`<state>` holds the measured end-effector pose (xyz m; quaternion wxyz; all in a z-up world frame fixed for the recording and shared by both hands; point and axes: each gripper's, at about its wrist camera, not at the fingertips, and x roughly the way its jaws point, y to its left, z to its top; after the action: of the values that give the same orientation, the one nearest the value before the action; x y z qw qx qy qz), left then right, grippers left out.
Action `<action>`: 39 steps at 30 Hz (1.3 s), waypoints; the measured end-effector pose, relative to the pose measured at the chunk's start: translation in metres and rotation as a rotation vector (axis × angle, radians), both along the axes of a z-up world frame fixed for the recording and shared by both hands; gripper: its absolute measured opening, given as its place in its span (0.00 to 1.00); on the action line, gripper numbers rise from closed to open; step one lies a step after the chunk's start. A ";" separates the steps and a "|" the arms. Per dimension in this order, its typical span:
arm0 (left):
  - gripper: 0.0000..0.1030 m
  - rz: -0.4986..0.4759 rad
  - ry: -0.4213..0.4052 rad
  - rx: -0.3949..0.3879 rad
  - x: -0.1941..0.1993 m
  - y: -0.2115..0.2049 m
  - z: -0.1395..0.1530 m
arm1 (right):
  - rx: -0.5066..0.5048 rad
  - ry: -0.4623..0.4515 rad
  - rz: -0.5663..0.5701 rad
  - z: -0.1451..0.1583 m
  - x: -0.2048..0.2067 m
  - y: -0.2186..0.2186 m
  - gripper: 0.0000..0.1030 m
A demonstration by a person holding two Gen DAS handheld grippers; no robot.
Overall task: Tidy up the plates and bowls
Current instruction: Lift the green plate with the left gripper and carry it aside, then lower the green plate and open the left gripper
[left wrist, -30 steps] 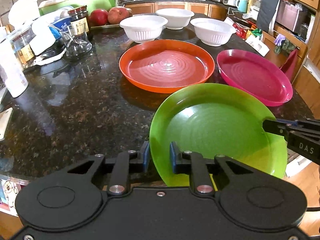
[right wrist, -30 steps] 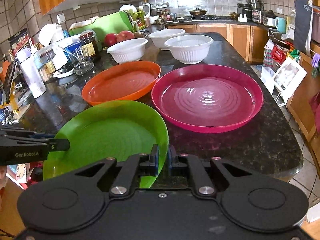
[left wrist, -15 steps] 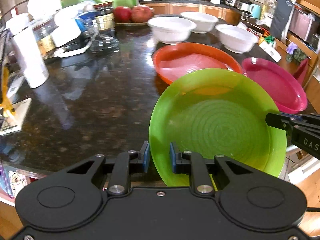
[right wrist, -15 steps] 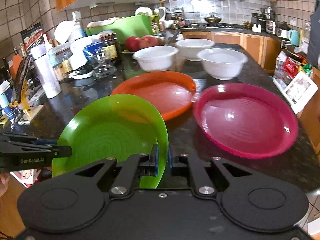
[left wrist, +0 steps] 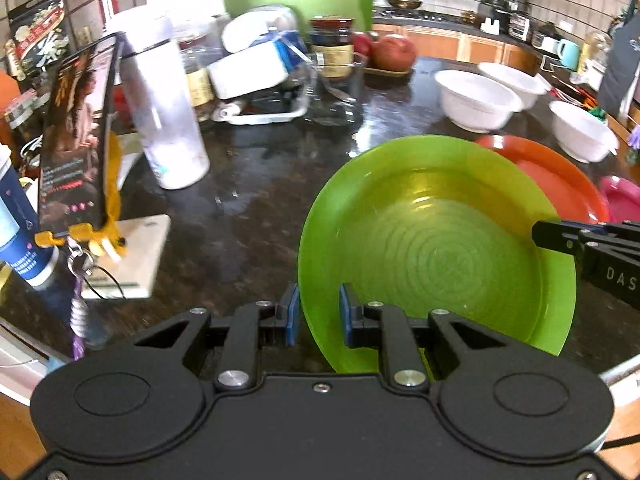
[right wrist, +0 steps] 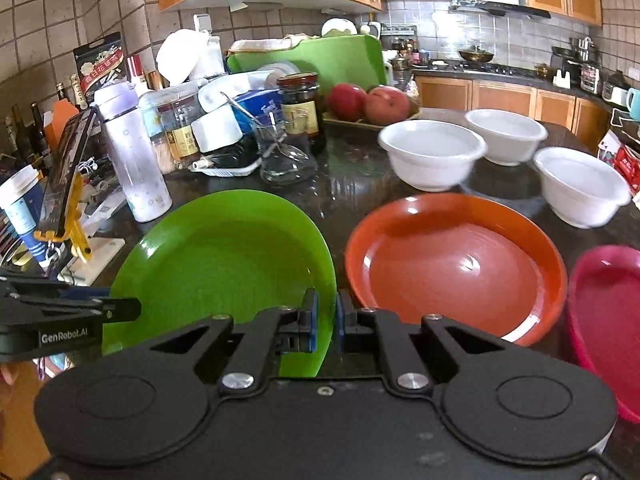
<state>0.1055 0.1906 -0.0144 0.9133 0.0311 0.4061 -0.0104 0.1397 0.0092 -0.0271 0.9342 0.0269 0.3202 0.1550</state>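
Green plate (left wrist: 440, 240) face-up, slightly tilted; left tongs (left wrist: 318, 314), right tongs (right wrist: 326, 324) both clamping rim

Green plate (left wrist: 440, 240): near rim hidden behind left gripper (left wrist: 318, 314) body; same behind right gripper (right wrist: 325, 322) in its view. Pink plate (right wrist: 604, 320) cut off by frame edge, right of gripper. Orange plate (left wrist: 560, 184) partly covered by green one. Far white bowl (right wrist: 506, 134) motion-blurred. Jar (left wrist: 331, 46) label too blurred to read.

Matte black tongs (left wrist: 318, 314) with blue pads (left wrist: 293, 314); silver screws; white "GenRobot.AI" lettering.
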 end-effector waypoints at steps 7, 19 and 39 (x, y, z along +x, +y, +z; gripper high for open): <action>0.26 -0.003 0.023 -0.008 0.026 0.026 -0.008 | 0.000 0.044 -0.017 -0.007 0.032 0.030 0.11; 0.27 -0.040 0.045 -0.037 0.048 0.047 -0.016 | -0.018 0.044 -0.064 -0.014 0.046 0.046 0.17; 0.75 -0.094 -0.234 -0.053 0.020 0.038 0.023 | 0.015 -0.101 -0.199 0.005 0.009 0.029 0.30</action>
<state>0.1253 0.2285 0.0081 0.9534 0.0268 0.2945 -0.0604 0.1485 0.0386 -0.0224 0.9597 0.0579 0.2672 0.0651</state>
